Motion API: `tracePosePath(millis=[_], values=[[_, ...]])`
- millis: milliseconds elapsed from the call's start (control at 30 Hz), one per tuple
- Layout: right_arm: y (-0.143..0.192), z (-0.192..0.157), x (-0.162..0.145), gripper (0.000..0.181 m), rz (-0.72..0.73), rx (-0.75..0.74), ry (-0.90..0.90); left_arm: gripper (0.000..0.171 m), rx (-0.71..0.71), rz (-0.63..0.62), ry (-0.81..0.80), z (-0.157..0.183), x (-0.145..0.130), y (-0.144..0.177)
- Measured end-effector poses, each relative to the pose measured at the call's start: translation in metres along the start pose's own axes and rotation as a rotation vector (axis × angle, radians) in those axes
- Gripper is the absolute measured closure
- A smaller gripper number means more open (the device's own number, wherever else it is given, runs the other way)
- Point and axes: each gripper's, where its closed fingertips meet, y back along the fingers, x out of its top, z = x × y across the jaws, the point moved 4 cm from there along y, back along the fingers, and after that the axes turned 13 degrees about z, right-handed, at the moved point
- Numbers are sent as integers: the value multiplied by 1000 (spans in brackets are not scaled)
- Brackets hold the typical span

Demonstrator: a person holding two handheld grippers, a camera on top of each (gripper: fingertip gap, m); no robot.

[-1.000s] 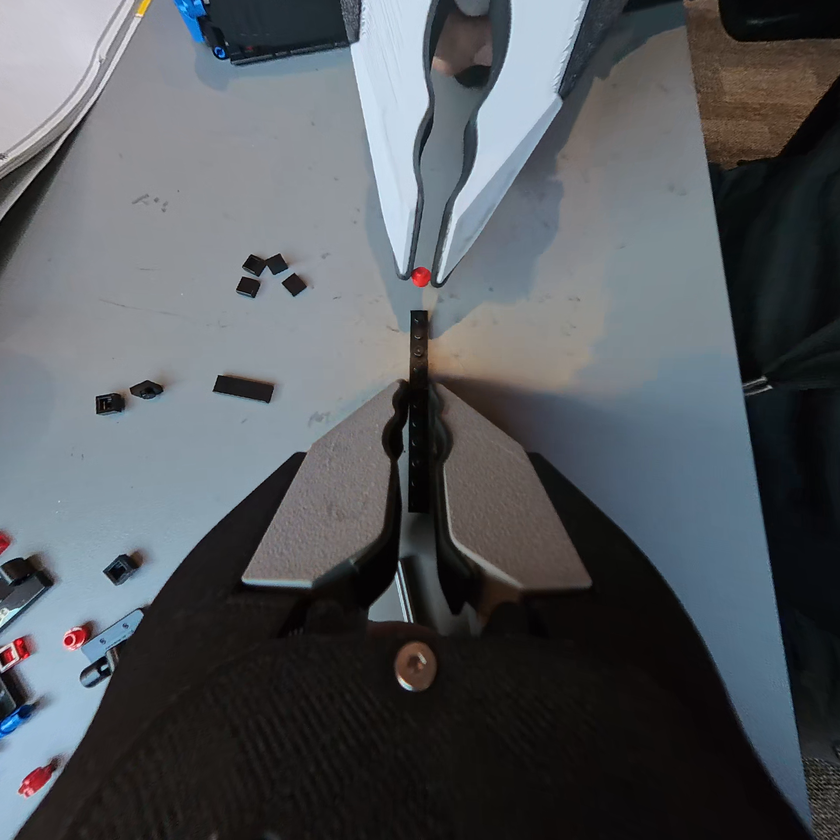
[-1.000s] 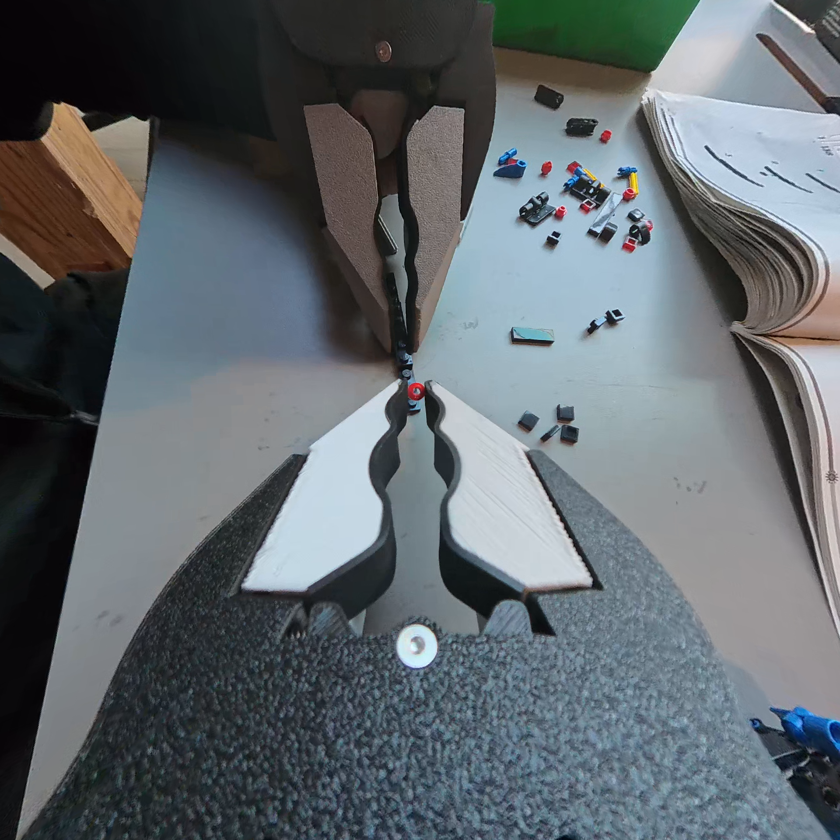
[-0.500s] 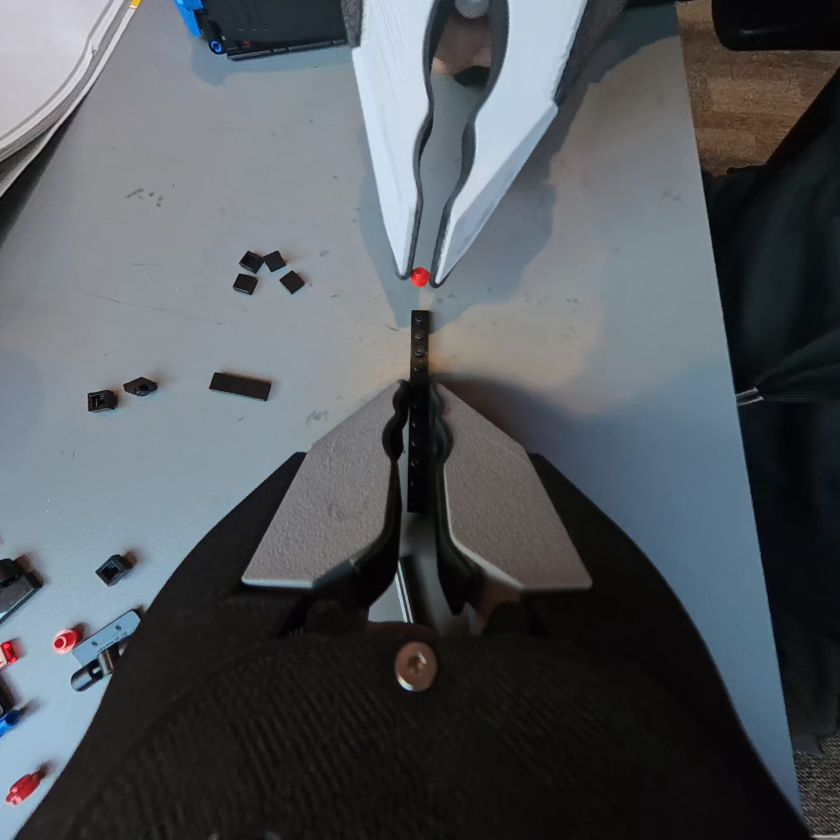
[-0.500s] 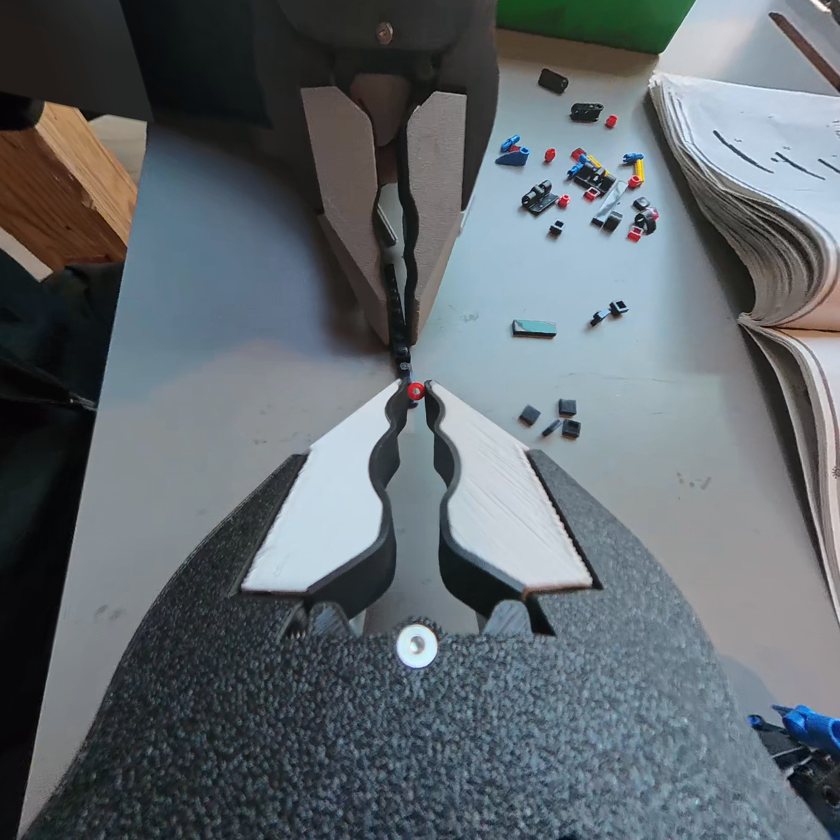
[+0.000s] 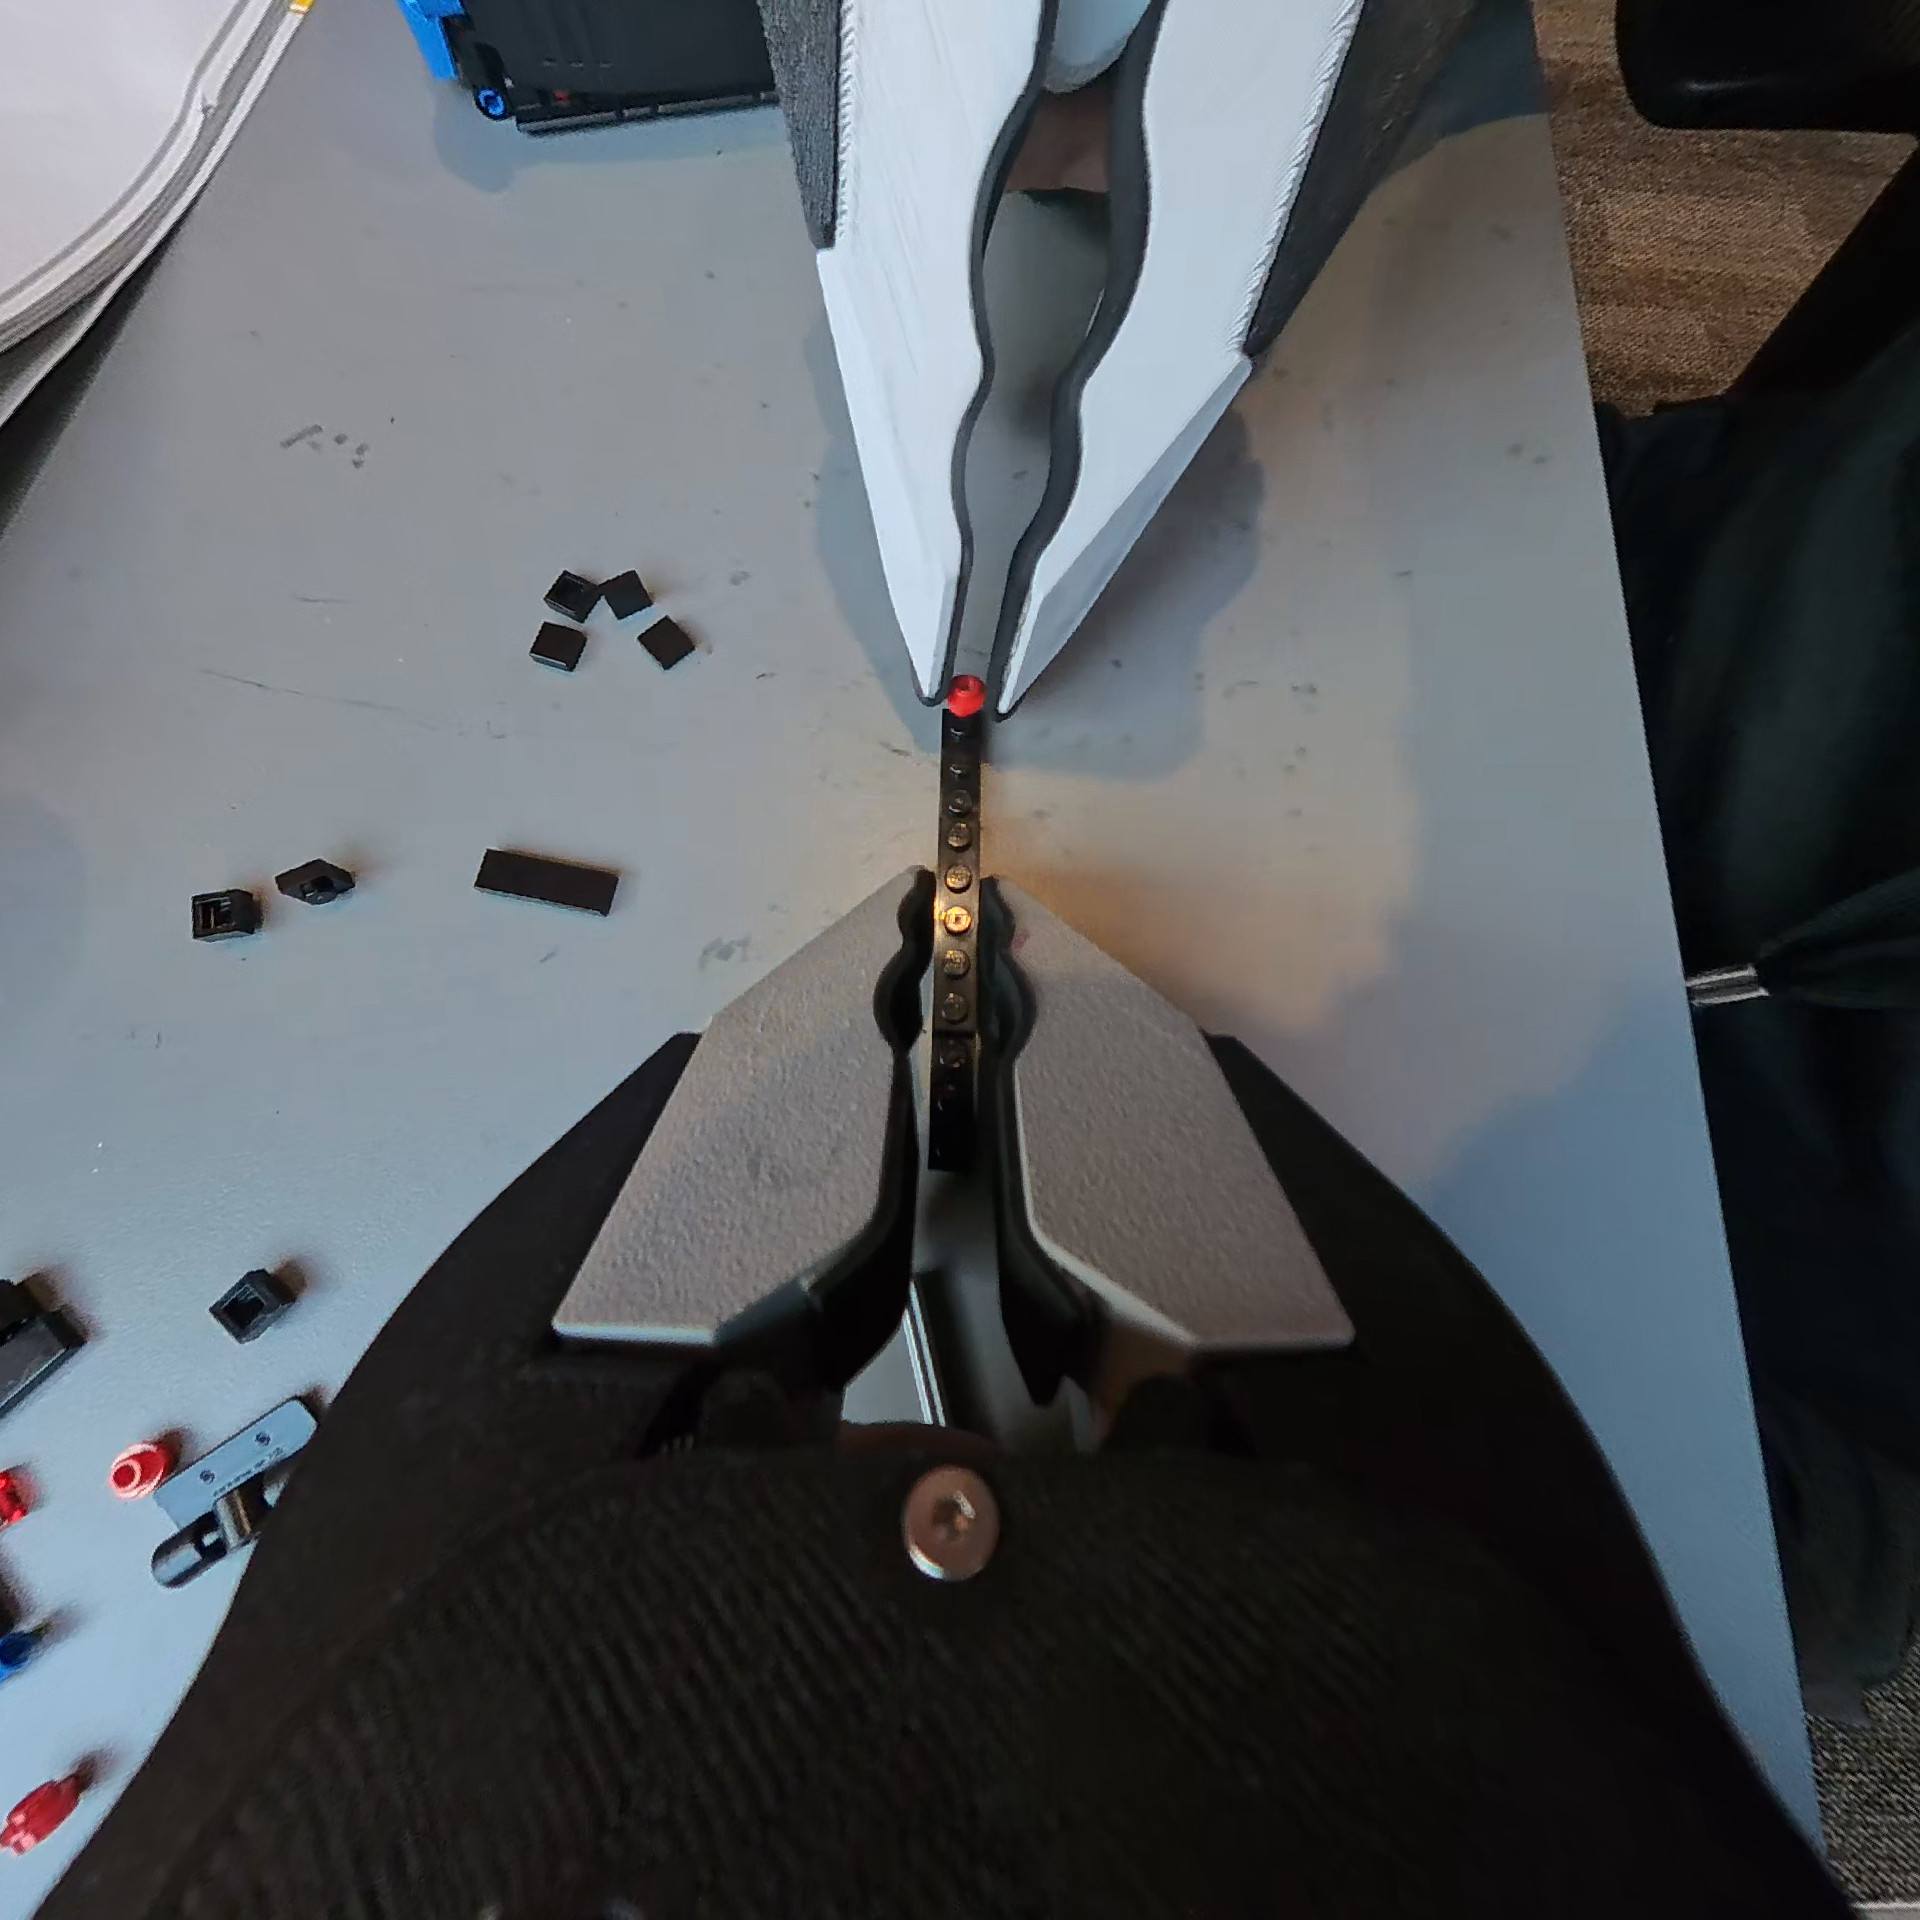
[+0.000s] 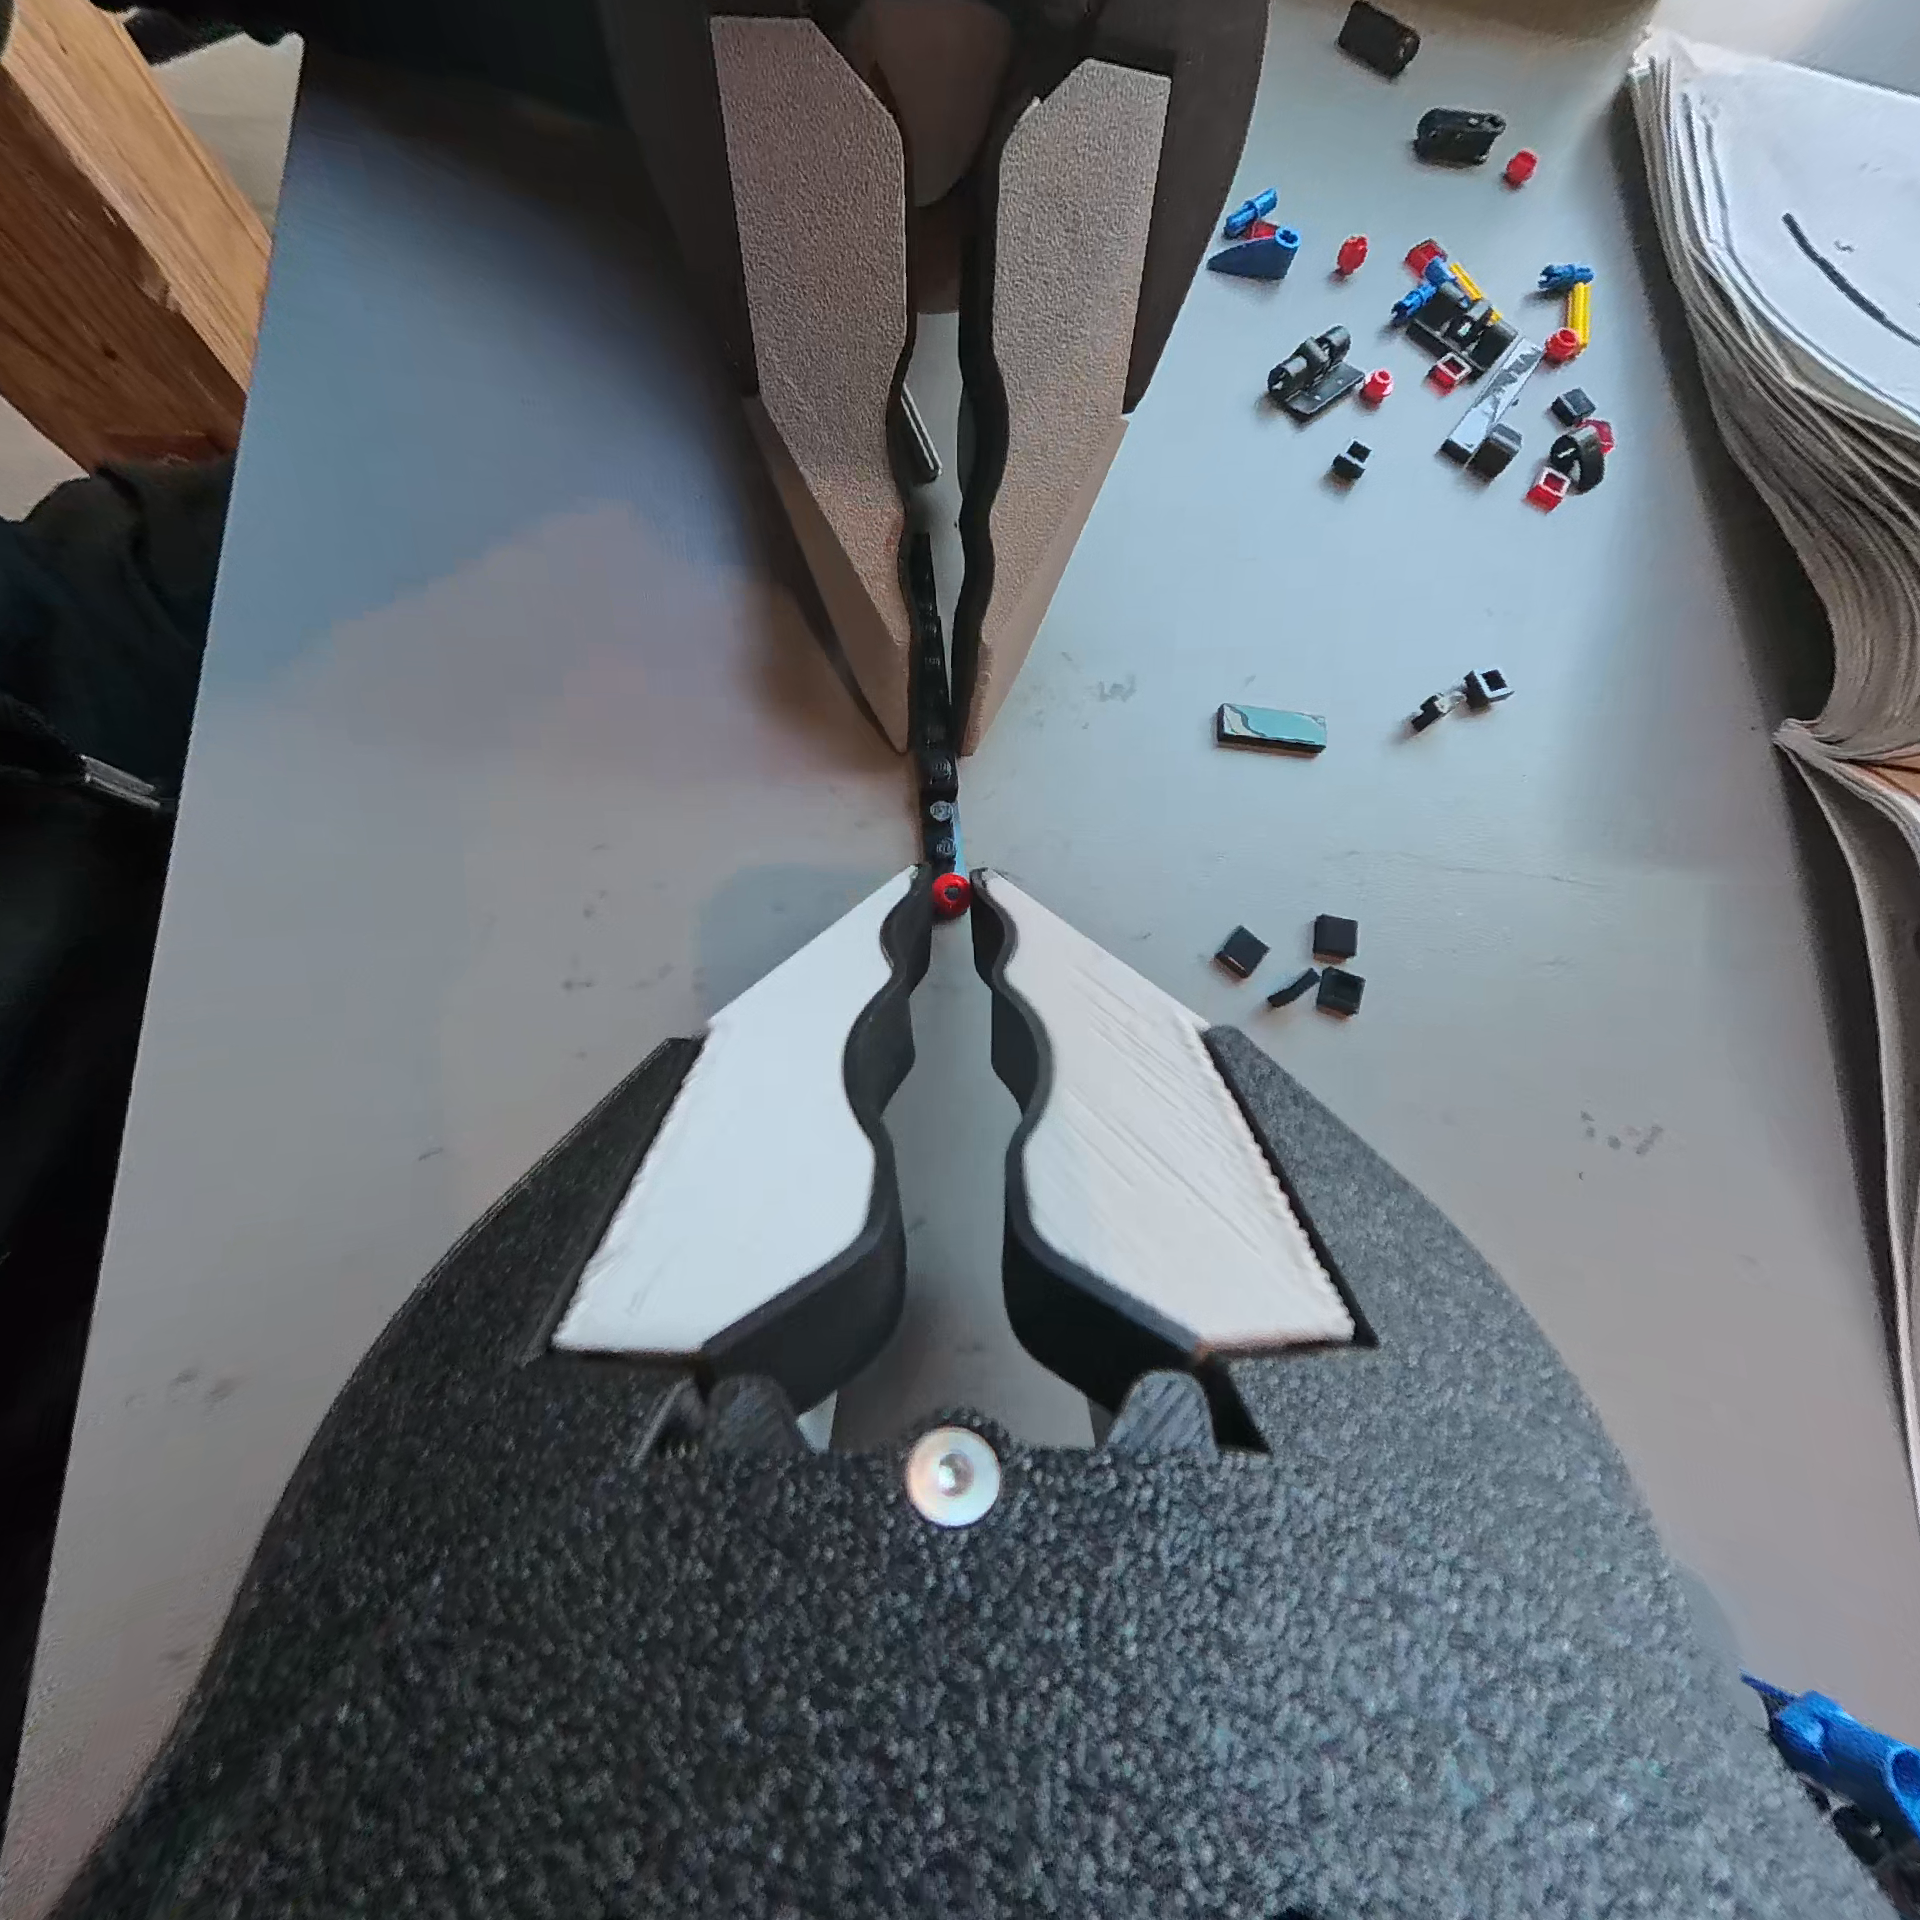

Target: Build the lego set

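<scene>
A grey table (image 5: pixel 1351 727) carries everything. Its right edge, as seen in the left wrist view, is near the grippers, and a dark bag or cloth (image 5: pixel 1787 935) lies just past that edge. Bare table top is seen between that edge and the grippers. On the other side, loose pieces are spread toward a thick open booklet (image 6: pixel 1787 416) at the far edge.

The left gripper (image 5: pixel 958 878) is closed on a long thin black plate (image 5: pixel 958 831). The plate is held flat-side up over the middle of the table, with one row of round bumps on top. Its far end sticks out past the grey fingertips.

The right gripper (image 6: pixel 951 878) is closed on one small round red piece (image 6: pixel 948 891), pinched at the very tips of its white fingers (image 6: pixel 748 1174). The red piece is touching the far end of the black plate, right over the last bump.

Four small black square tiles (image 5: pixel 613 623) are bunched together near the grippers. One flat black rectangle (image 5: pixel 547 881) lies apart from them. Two tiny black pieces (image 5: pixel 270 899) sit beside it. A heap of red, blue, black and yellow bits (image 6: pixel 1455 332) is gathered near the booklet; they are too many and too small to be counted. A wooden block (image 6: pixel 94 208) is seen past the table's corner.
</scene>
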Motion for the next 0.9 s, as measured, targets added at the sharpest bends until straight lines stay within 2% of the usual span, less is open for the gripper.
tracePosePath(millis=[300, 833, 900], values=[[-4, 0, 0, 175, -35, 24, 40, 166, 2, 0, -4, 0, 0, 0], [-7, 1, 4, 176, -197, 123, 111, 167, 2, 0, 12, 0, 0, 0], [-8, -1, 5, 176, -227, 128, 182, 167, 2, -1, 25, 0, 0, 0]])
